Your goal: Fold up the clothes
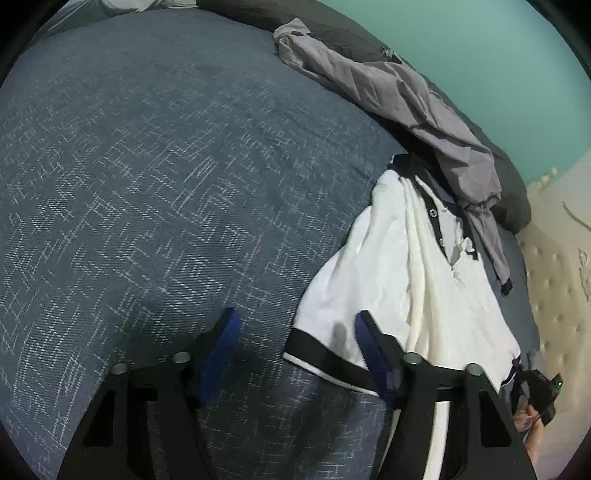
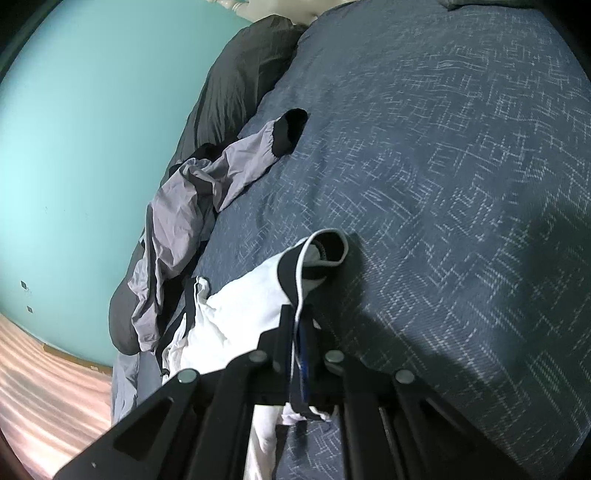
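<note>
The lower part of the white polo shirt (image 1: 417,280) drops out of view behind the left gripper's (image 1: 295,332) frame, so its hem cannot be made out. The far end of the grey jacket (image 1: 399,96) runs off toward a dark pillow (image 1: 332,29), and the bedspread (image 1: 147,166) is cut by the lens edge on every side.

The left gripper's blue-padded fingers (image 1: 221,347) stand wide apart. Between them lies the black-and-white sleeve cuff, though whether either pad touches the cloth is unclear. The right gripper (image 2: 295,332) has its fingers pressed together on the trimmed edge of the shirt (image 2: 240,314), with the fabric pinched between them and a looped black-banded opening rising just ahead of the tips.

Two garments are visible: one white polo directly ahead of both tools, and one grey jacket (image 2: 177,221) beyond it, to the right of the left gripper and to the left of the right one.
</note>
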Tool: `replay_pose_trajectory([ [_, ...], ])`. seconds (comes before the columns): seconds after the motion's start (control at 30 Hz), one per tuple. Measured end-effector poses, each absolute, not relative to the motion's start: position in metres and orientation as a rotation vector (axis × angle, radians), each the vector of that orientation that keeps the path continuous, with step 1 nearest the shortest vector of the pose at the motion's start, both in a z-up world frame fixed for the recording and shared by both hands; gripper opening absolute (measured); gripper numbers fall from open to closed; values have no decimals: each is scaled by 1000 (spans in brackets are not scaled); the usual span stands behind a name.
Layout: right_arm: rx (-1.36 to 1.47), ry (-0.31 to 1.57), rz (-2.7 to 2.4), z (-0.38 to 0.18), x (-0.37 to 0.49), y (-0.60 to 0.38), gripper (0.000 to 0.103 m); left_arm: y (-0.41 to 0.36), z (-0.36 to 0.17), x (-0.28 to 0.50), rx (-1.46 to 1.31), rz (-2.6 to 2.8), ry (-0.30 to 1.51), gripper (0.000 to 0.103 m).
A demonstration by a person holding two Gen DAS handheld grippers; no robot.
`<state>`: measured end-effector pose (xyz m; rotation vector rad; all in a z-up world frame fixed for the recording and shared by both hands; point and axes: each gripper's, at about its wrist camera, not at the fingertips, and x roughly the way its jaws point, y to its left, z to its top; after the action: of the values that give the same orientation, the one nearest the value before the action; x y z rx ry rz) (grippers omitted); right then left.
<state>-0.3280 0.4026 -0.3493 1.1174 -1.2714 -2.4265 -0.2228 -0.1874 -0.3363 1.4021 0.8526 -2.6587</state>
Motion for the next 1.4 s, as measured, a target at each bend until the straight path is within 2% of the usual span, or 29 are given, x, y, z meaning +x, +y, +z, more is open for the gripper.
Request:
replay_pose_trajectory([
  [0.07,1120,-1268,-2429,-349,-328,402,3,-187,-336,-224,1411,-2671,835,39],
  [0.13,1125,-1264,-2429,-350,-328,400,3,-186,-336,-225,1426,-2684,823,29],
  [0.23,1131,-1259,-2429,-351,-329,398,3,-182,-335,-226,1439,-2712,783,15],
  [0.33,1136,-1259,-2427,-352,-330,398,3,-177,-334,-226,1440,-2732,735,8],
  [0.67,1120,-1262,-2435,-349,-330,398,3,-188,-319,-233,1475,-2729,703,6],
  [1.0,1111,-1320,-2402,-349,-328,404,3,-219,-277,-265,1475,-2667,577,6],
  [1.4,1108,-1325,-2401,-350,-328,406,3,-265,-266,-313,1526,-2575,415,6],
])
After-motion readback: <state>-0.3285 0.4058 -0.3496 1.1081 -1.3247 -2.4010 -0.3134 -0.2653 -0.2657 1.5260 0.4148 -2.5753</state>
